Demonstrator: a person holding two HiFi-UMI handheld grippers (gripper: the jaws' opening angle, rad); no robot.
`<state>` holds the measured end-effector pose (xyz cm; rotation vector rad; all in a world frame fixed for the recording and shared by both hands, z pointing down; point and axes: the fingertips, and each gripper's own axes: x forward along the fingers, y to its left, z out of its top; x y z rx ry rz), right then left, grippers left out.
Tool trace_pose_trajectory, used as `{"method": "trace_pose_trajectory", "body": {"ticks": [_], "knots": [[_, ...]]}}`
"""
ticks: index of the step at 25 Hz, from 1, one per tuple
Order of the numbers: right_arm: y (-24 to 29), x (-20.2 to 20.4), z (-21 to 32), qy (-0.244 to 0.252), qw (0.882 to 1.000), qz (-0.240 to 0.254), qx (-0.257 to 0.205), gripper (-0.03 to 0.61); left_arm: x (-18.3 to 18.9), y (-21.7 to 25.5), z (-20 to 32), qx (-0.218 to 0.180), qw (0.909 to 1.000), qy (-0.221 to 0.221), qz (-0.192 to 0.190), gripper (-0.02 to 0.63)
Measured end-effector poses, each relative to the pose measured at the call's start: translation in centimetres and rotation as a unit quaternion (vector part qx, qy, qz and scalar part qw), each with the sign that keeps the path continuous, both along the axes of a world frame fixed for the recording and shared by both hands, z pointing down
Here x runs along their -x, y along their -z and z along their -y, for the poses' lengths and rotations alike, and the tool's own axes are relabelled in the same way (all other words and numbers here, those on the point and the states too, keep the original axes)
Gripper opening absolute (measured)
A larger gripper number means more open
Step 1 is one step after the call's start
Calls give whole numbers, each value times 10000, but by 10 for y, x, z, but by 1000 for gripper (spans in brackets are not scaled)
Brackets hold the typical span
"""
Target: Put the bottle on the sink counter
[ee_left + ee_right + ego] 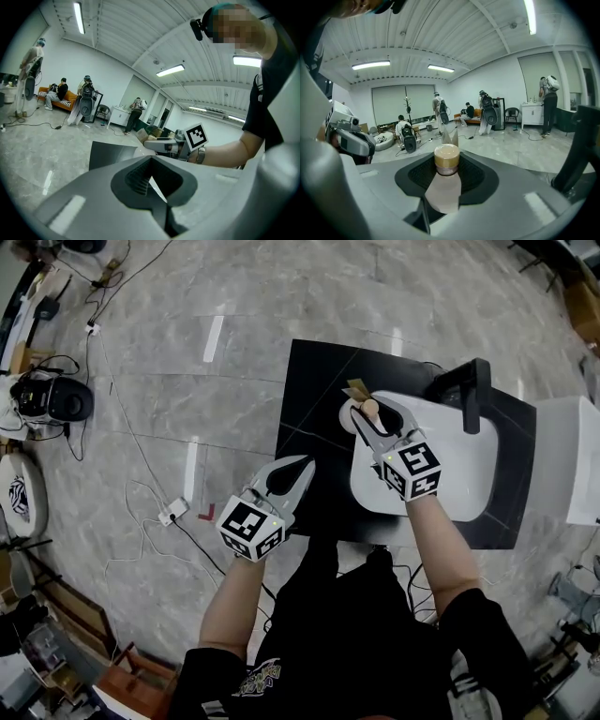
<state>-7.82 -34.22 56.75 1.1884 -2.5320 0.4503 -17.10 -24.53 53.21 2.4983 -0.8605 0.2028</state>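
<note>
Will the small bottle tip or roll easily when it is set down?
Probably stiff: the bottle shows no dent in the right gripper. It looks narrow with a round cap, so it may tip, then roll.

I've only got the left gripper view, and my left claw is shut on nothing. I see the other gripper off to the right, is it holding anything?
Observer: Yes, the right claw is shut on a bottle with a tan cap.
Operator: Where is that relative to the sink?
Observer: The head view puts it at the far left corner of the white basin, right beside the black counter. I cannot tell whether the bottle touches down.
Operator: Anything standing close by?
Observer: A black faucet stands at the basin's far edge, off to the bottle's right.
</note>
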Motion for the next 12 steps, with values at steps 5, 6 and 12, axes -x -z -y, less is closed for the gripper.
{"method": "trace_pose_trajectory", "body": {"ticks": [5,6,12], "knots": [[-14,13,20,57,9999,-105,2,161,7,-5,10,-11,10000,-26,16,0],[-17,15,24,62,9999,-122,-1,161,9,-6,13,-8,10000,-15,14,0],[-28,29,45,83,9998,-166,-6,161,21,-11,23,-10,10000,70,-17,0]]}}
